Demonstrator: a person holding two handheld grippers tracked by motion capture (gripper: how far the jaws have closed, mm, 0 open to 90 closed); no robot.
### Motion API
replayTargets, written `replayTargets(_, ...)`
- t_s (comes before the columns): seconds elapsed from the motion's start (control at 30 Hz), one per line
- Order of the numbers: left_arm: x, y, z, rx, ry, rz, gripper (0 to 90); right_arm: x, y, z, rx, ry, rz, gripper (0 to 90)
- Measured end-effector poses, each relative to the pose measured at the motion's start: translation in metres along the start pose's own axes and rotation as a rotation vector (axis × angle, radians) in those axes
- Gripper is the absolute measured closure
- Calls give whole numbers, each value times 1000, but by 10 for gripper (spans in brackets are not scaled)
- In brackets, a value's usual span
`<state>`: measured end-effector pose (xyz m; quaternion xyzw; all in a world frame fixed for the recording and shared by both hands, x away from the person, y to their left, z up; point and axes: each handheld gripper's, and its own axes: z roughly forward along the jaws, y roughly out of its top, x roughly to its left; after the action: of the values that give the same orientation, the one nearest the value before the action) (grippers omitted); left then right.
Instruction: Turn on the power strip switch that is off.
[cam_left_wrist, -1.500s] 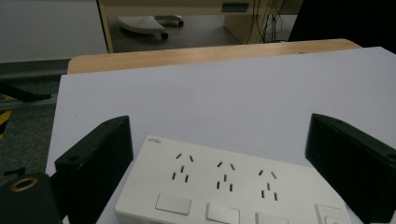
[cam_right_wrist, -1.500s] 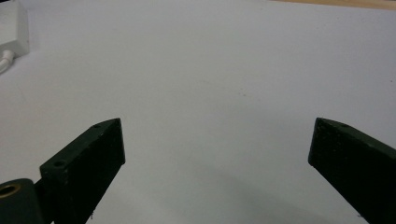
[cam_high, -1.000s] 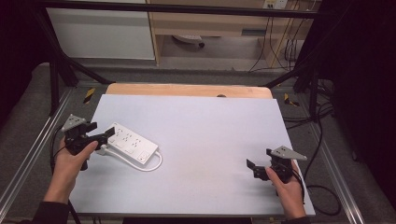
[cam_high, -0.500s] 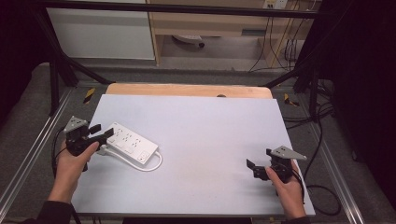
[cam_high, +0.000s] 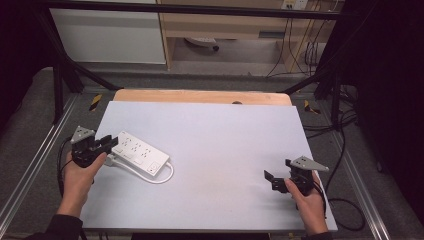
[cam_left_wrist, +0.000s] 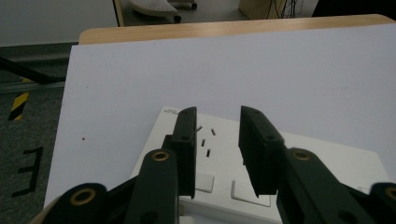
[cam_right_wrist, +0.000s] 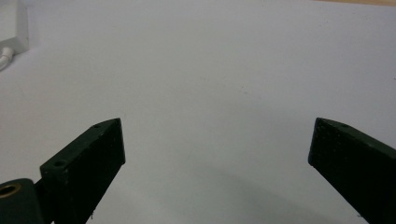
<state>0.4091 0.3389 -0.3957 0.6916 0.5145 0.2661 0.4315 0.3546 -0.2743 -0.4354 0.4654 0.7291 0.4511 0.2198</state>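
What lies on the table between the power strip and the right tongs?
Nothing: the high view shows bare white table between the power strip and the right tongs.

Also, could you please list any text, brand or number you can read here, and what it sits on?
Nothing can be read with certainty.
Power strip: a small grey marking at its far corner, too small and blurred to read.
Floor beside the table: black tape marks, no legible word.

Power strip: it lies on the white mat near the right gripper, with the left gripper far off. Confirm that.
Wrong gripper. The high view shows the power strip on the white mat by the left gripper, whose jaws have just been closing over it; the right gripper is the far one.
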Motion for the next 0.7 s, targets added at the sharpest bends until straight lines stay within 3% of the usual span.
replayTargets(0.23, 4, -4, 0, -1, -11, -32, 791, 0, 0, 0, -2, -3, -1, 38)
replayTargets(0.7, 4, -10, 6, 30, -20, -6, 899, 0, 1, 0, -5, -2, -5, 37)
